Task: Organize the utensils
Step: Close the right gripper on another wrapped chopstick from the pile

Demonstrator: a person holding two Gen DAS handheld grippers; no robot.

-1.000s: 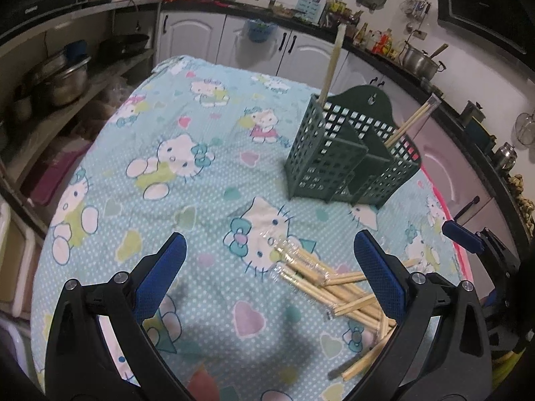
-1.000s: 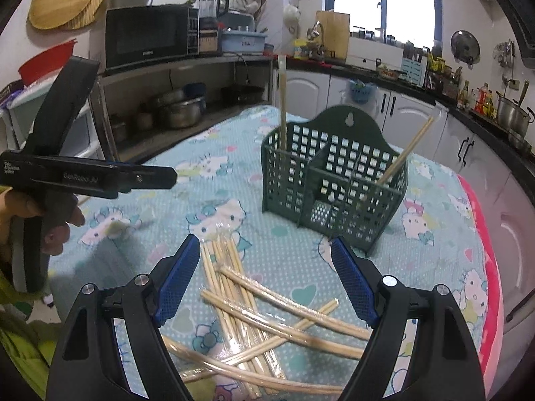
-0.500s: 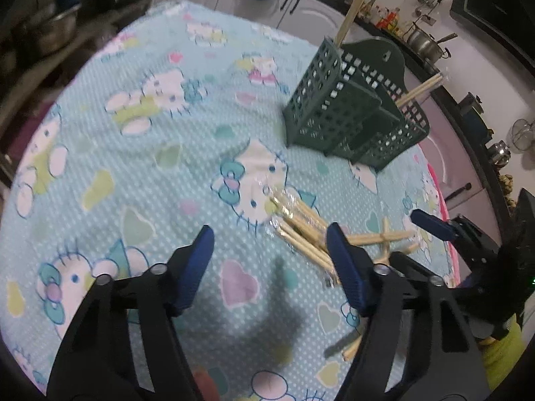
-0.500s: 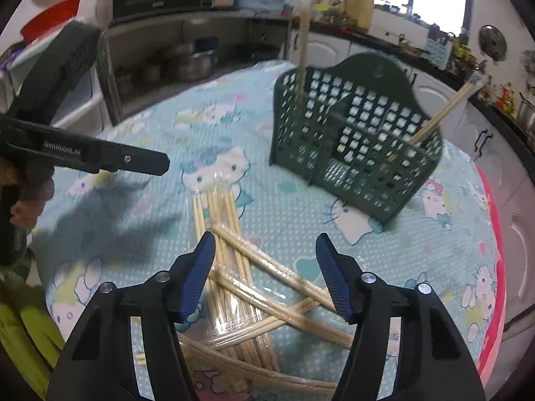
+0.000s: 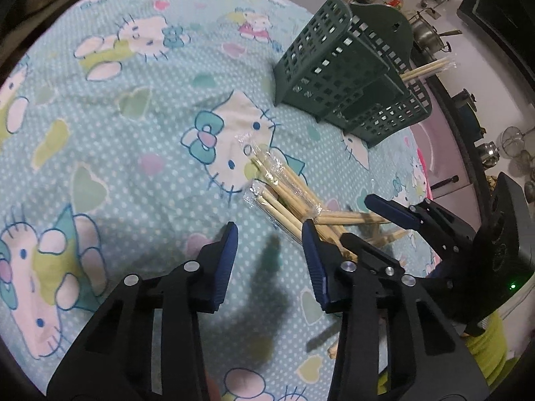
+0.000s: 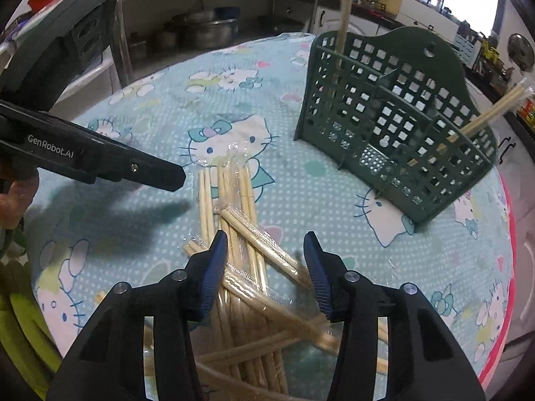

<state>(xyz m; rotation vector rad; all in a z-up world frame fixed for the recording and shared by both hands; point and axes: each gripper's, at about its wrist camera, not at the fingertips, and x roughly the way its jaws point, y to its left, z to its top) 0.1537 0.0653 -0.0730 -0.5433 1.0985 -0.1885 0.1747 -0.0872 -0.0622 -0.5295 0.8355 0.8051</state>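
Note:
A pile of plastic-wrapped wooden chopsticks [image 5: 287, 197] lies crossed on the Hello Kitty tablecloth [image 5: 133, 153]; it also shows in the right wrist view [image 6: 240, 220]. A dark green slotted utensil holder [image 5: 347, 77] stands behind it with one wrapped pair in each end compartment; it also shows in the right wrist view [image 6: 401, 123]. My left gripper [image 5: 269, 234] is open and empty, low over the near end of the pile. My right gripper [image 6: 265, 244] is open and empty, straddling the pile just above it.
The table's pink edge [image 6: 508, 267] runs along the right. Kitchen counters with pots [image 5: 431, 33] and a shelf with metal bowls [image 6: 207, 30] surround the table. The right gripper [image 5: 394, 214] is close beside my left one.
Both grippers have dropped toward the chopstick pile and their jaws have narrowed. The two grippers are now closer to each other.

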